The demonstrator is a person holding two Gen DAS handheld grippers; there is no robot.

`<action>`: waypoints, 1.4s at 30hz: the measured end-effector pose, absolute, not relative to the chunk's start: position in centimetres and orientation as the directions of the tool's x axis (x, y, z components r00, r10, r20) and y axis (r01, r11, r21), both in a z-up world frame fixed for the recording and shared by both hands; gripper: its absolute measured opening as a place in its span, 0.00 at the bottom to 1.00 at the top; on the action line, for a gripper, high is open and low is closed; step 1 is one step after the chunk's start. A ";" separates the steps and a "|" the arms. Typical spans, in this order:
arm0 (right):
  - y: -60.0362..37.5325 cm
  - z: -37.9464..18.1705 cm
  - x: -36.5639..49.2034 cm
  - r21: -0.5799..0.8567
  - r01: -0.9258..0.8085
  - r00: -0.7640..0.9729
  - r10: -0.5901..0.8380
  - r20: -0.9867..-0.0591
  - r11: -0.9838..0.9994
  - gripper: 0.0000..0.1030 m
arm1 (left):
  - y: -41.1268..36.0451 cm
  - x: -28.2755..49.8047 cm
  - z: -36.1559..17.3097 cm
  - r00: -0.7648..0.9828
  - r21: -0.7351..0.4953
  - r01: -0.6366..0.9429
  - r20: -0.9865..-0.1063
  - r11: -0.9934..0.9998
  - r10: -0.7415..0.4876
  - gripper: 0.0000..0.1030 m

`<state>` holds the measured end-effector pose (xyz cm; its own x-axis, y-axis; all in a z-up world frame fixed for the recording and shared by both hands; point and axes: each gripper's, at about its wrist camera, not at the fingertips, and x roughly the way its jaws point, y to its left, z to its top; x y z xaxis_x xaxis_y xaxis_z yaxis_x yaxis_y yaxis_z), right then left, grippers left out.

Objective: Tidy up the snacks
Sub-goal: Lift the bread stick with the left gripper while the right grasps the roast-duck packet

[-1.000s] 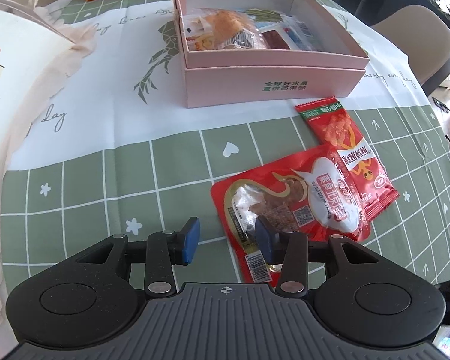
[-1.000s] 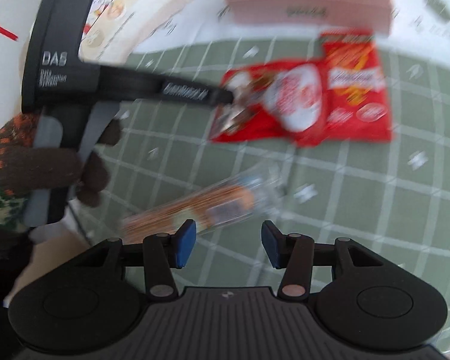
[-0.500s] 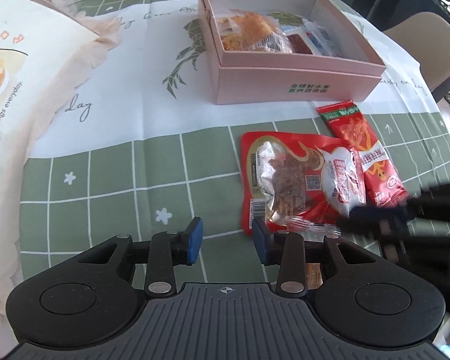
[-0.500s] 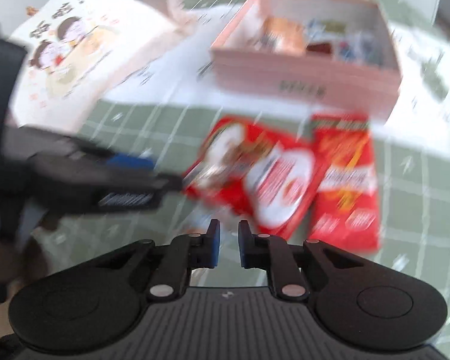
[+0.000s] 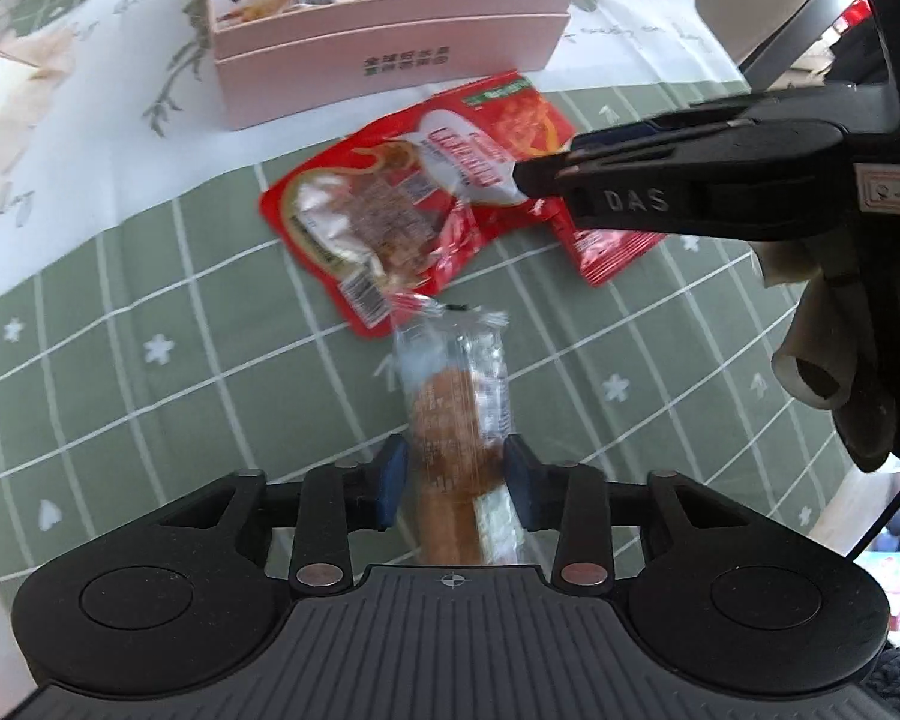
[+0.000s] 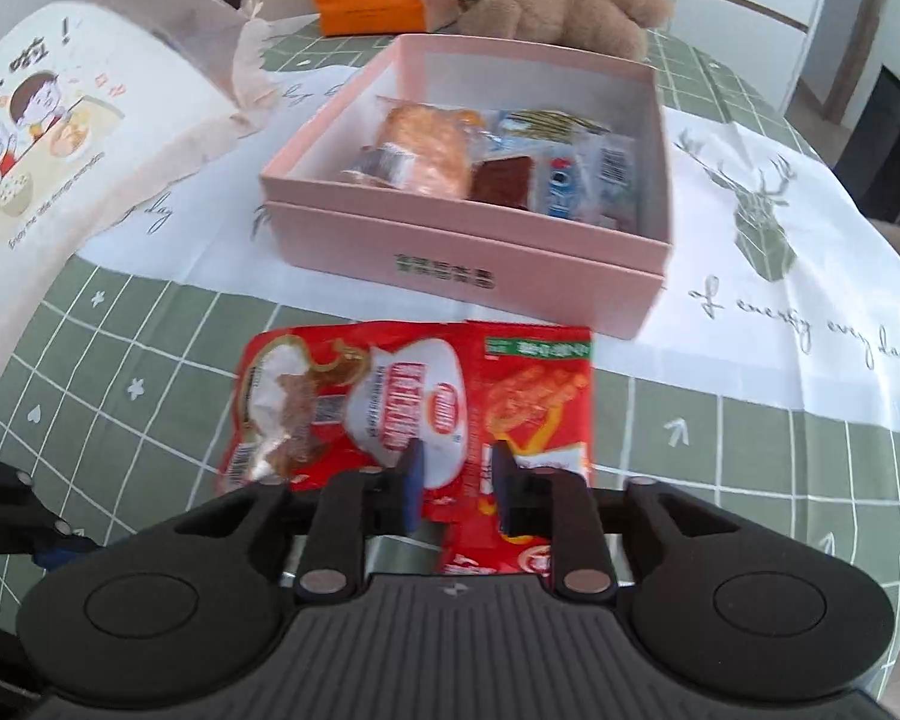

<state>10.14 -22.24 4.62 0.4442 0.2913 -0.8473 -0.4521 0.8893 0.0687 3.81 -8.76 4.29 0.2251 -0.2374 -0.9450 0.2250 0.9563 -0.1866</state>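
A sausage in a clear wrapper (image 5: 450, 414) lies on the green checked tablecloth (image 5: 150, 396). My left gripper (image 5: 455, 480) straddles it. Its jaws are closing, the blue pads (image 5: 390, 480) right at the wrapper's edges and not clearly pressing. A large red meat packet (image 6: 342, 402) overlaps a narrower red packet (image 6: 534, 396) in front of the pink box (image 6: 462, 204), which holds several snacks. My right gripper (image 6: 457, 483) hovers over the two red packets with jaws opening, gripping nothing. It reaches in from the right in the left wrist view (image 5: 522, 177).
A gloved hand (image 5: 822, 360) holds the right gripper. A printed paper bag (image 6: 60, 138) lies at the left. A brown plush toy (image 6: 546, 0) and an orange box (image 6: 372, 6) sit behind the pink box. A white runner (image 6: 780, 276) crosses the table.
My left gripper shifted from beside the red packet to over the sausage, and its jaws narrowed. My right gripper swung off the sausage to the red packets, nearly shut, then parted again.
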 end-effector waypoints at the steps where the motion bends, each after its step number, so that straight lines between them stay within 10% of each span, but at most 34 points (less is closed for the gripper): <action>1: -22.8 4.6 10.2 0.079 -0.444 0.441 0.294 -0.848 0.892 0.37 | -8.7 3.9 4.4 0.239 -0.184 0.225 -0.942 0.957 -0.237 0.34; 20: -22.3 4.3 10.0 0.073 -0.488 0.460 0.327 -0.825 0.870 0.51 | -1.0 6.7 5.0 0.402 -0.156 -0.062 -0.908 0.986 -0.118 0.27; 42: -23.4 3.5 7.6 0.099 -0.544 0.403 0.362 -0.840 0.833 0.58 | -5.4 9.2 5.6 0.462 -0.205 0.017 -0.866 0.979 -0.189 0.25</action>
<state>7.55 -23.37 3.48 0.4032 0.3624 -0.8403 -0.5438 0.8334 0.0985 9.17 -5.37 5.59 0.4622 -0.1893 -0.8664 0.0172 0.9787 -0.2047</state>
